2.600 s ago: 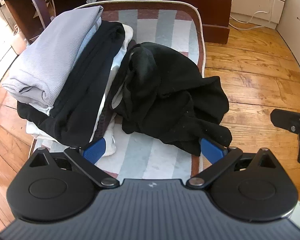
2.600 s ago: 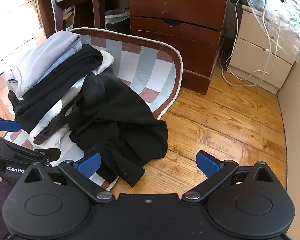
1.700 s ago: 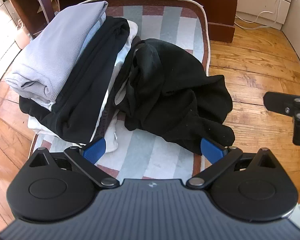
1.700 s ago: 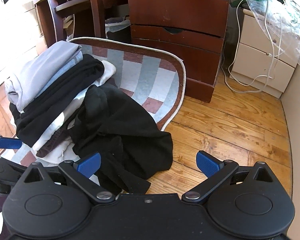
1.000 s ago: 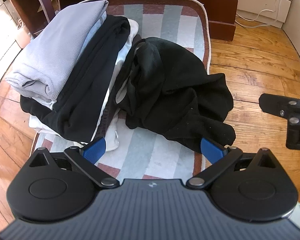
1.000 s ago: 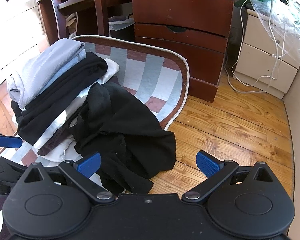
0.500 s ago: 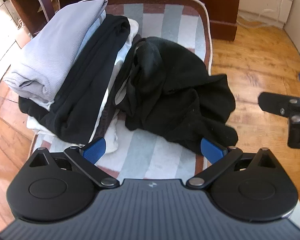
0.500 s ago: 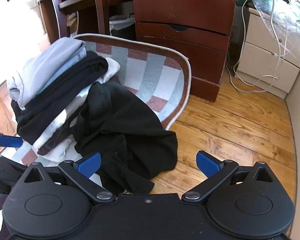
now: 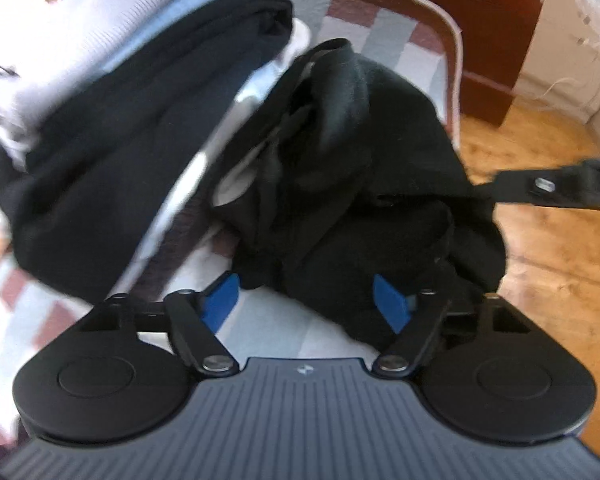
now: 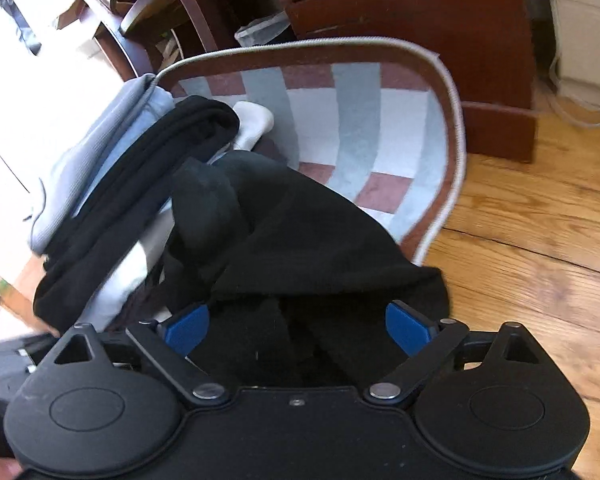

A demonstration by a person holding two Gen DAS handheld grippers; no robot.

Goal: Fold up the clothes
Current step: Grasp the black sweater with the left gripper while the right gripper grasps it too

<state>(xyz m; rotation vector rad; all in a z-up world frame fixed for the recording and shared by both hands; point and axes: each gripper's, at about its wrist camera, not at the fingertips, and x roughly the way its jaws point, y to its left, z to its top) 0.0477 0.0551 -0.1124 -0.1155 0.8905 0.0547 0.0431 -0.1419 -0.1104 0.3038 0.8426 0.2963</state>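
Observation:
A crumpled black garment (image 9: pixel 360 180) (image 10: pixel 300 240) lies on a striped rug (image 9: pixel 380 40) (image 10: pixel 360 120). To its left is a stack of folded clothes (image 9: pixel 140 120) (image 10: pixel 100 208), with grey on top, then black and white. My left gripper (image 9: pixel 305 304) hovers low over the garment's near edge. Its jaws are closing with black cloth between the blue pads, which do not pinch it. My right gripper (image 10: pixel 298 328) is over the garment's right part. Its jaws are wide and starting to close around the cloth.
A dark wooden dresser (image 10: pixel 420 20) (image 9: pixel 480 0) stands behind the rug. Beside it at the back left are dark chair legs (image 10: pixel 180 0). Bare wooden floor (image 10: pixel 540 240) lies to the right, with a white cabinet and cables at the far right.
Both grippers have dropped toward the black garment, which now fills the space between their fingers. The left jaws have narrowed. The clothes have not moved.

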